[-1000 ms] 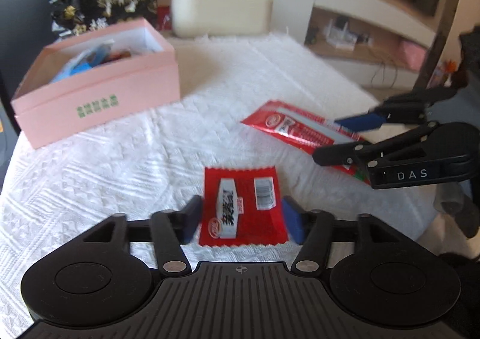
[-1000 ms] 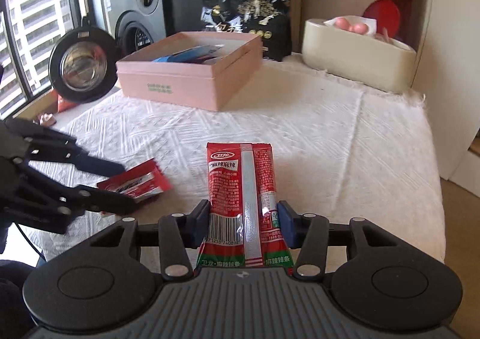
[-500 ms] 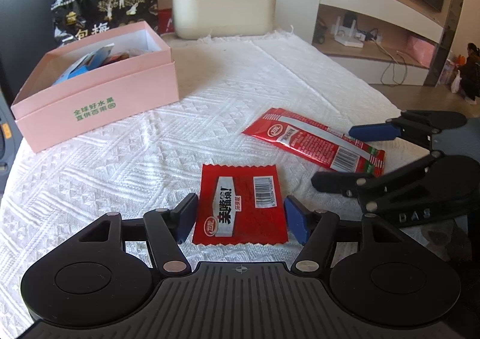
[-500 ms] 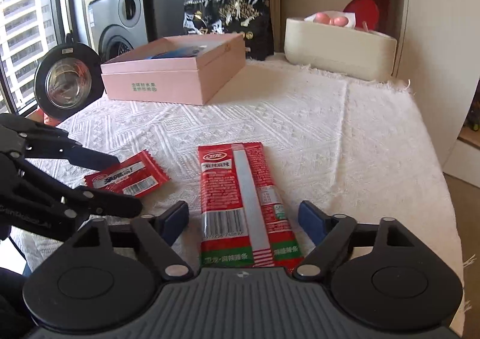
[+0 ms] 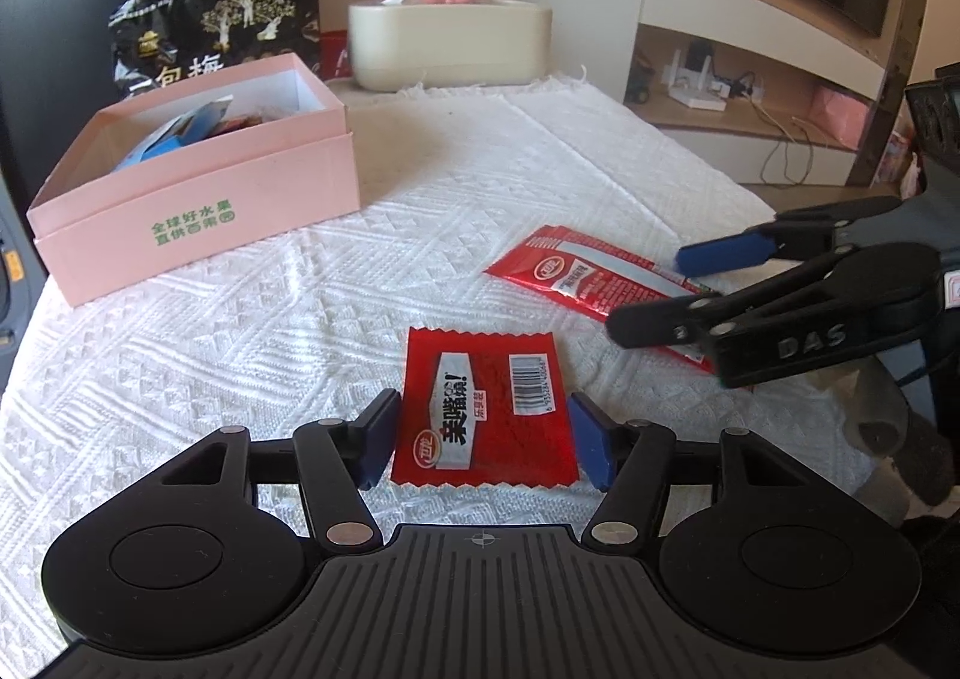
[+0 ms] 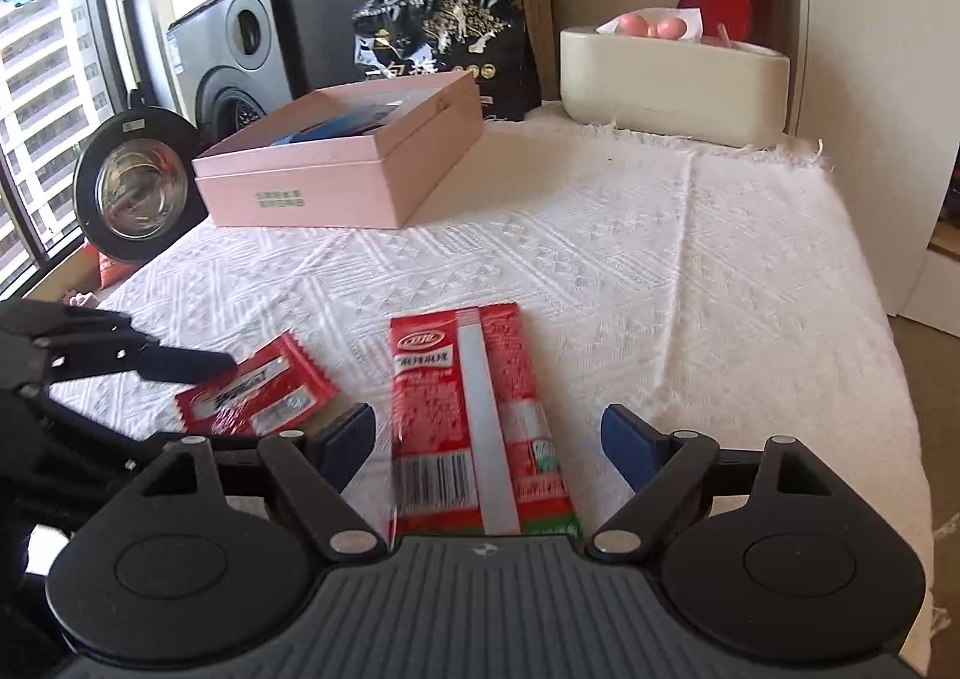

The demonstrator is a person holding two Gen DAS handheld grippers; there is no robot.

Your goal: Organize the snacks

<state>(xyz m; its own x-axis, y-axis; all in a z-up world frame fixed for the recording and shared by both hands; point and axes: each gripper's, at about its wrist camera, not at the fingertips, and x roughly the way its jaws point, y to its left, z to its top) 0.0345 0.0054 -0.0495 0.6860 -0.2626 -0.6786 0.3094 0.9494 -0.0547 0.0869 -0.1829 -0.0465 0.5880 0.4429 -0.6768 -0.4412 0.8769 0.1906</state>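
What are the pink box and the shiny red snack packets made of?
Pink open box: probably matte cardboard, with flat stiff walls and printed green letters. Square red snack packet and long red snack packet: likely glossy plastic film, since they glint and the square one has zigzag edges.

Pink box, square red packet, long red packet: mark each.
Pink box [image 5: 252, 217], left wrist view, front wall by the green print.
Square red packet [image 5: 480, 409], left wrist view, centre of its face.
Long red packet [image 6: 474, 415], right wrist view, silver centre strip.

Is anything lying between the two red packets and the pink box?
Nothing visible: only bare white cloth separates the small packet and the long packet from the pink box, which is open on top.
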